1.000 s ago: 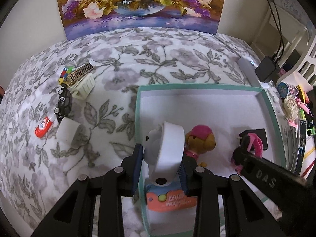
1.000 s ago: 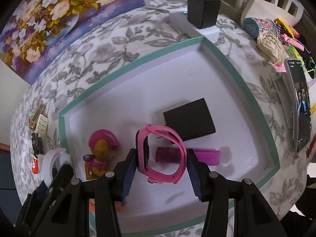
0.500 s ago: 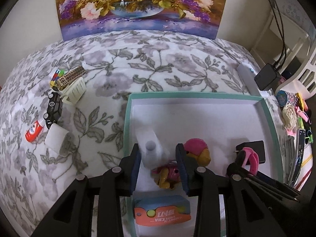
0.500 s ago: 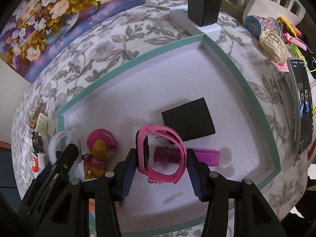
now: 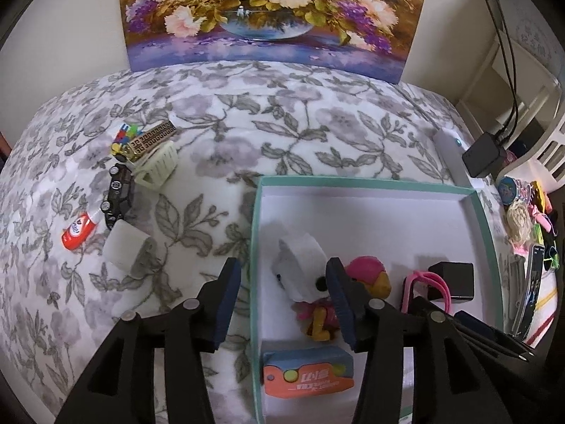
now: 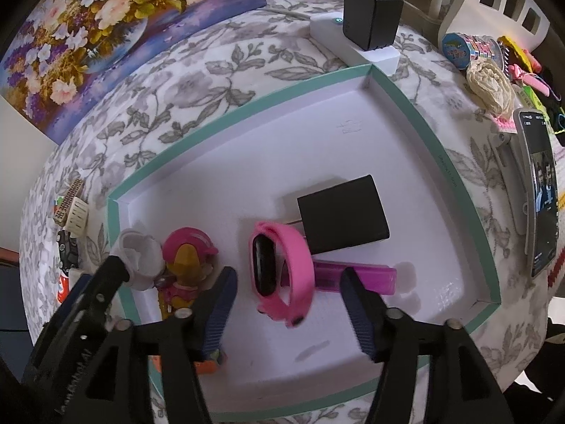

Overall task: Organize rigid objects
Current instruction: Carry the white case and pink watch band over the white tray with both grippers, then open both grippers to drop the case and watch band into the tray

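While both grippers hang over the teal-rimmed box (image 6: 429, 120), their jaws are opening with nothing pressed between the pads: the left gripper (image 5: 282, 300) straddles the box's left wall beside the white tape holder (image 5: 300, 268), and the right gripper (image 6: 287, 304) brackets the pink watch (image 6: 282, 268), which lies loose on the box floor against the black charger (image 6: 342, 219). Trouble, as I judge it, would come on the way out: a rising left finger could catch the tape holder or tip the toy pup (image 5: 353, 289) beside it, and the right could snag the watch's strap. Several pieces, a toy car (image 5: 118, 194) among them, are outside the box, well to its left.
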The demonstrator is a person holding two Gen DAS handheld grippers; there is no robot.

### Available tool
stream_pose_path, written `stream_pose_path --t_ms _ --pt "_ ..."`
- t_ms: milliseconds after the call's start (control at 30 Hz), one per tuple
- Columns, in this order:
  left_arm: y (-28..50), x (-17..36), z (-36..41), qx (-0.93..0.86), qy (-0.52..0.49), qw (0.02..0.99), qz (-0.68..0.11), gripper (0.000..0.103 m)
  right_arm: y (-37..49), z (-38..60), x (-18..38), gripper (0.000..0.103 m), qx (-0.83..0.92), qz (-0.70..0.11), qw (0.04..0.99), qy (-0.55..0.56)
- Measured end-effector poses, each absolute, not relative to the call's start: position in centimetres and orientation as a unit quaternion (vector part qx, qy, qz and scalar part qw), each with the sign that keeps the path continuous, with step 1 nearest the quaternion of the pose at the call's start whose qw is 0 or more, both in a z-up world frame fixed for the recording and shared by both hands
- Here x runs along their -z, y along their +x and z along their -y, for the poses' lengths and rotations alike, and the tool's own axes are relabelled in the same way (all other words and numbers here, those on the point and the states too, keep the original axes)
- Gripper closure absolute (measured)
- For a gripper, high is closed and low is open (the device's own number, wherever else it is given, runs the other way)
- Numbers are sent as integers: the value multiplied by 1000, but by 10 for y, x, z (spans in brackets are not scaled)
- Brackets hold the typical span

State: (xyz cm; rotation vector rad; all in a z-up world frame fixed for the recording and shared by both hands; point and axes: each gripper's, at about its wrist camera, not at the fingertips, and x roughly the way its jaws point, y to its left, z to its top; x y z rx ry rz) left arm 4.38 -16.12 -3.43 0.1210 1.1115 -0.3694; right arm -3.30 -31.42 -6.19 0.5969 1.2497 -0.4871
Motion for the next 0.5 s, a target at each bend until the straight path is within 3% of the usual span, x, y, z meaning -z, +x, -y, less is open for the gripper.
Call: stream_pose_path --t_ms 167,500 --pt "47 34 155 158 59 834 -526 43 -32 313 62 29 221 -572 744 265" --pt "55 40 141 117 77 835 -532 39 -30 311 61 15 226 -575 745 254"
